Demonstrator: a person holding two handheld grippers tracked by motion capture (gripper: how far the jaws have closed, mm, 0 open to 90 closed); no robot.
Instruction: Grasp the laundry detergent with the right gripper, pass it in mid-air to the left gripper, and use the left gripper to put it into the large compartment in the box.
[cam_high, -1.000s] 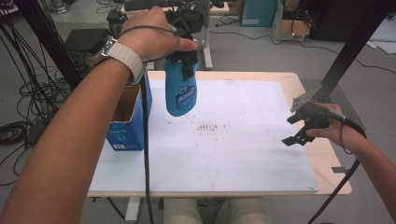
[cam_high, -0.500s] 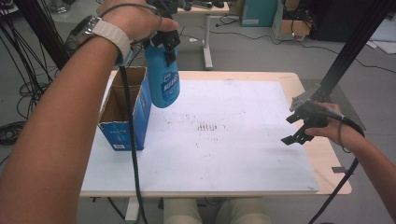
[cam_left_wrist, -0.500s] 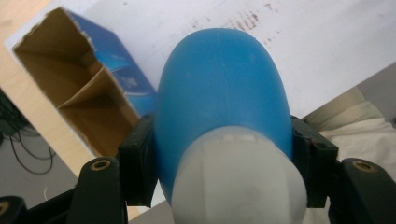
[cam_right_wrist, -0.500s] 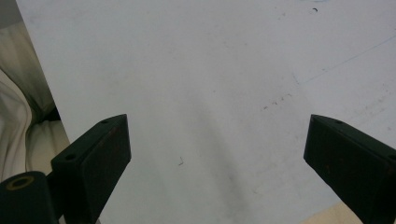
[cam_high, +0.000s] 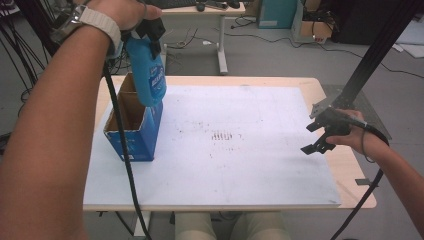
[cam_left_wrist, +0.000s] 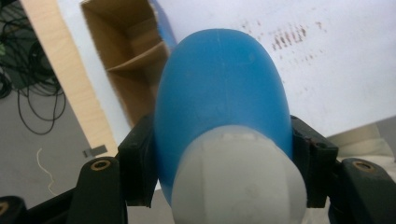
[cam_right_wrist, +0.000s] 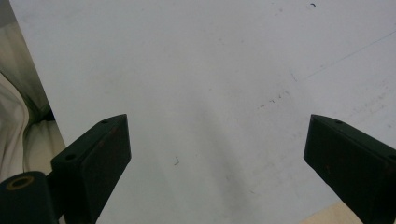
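A blue bottle (cam_high: 147, 75) with a white cap end (cam_left_wrist: 238, 179) hangs in the air, held by my left gripper (cam_high: 150, 35), which is shut on it near its top. The bottle's lower end hovers just above the right rim of an open blue cardboard box (cam_high: 131, 125) at the table's left. In the left gripper view the box's brown inside (cam_left_wrist: 128, 56) lies below and left of the bottle (cam_left_wrist: 219, 88). My right gripper (cam_high: 317, 136) stands open at the table's right edge, its jaws wide apart over the bare white board (cam_right_wrist: 210, 93), with nothing between them.
The white board (cam_high: 240, 145) covers most of the wooden table (cam_high: 350, 170). Dark smudges (cam_high: 222, 135) mark its middle. A desk leg, cables and boxes stand on the floor beyond the far edge. A black slanted pole (cam_high: 380, 45) rises at the right.
My left gripper has carried the bottle leftward and up, from over the board to above the box's rim. The right gripper has stayed in place.
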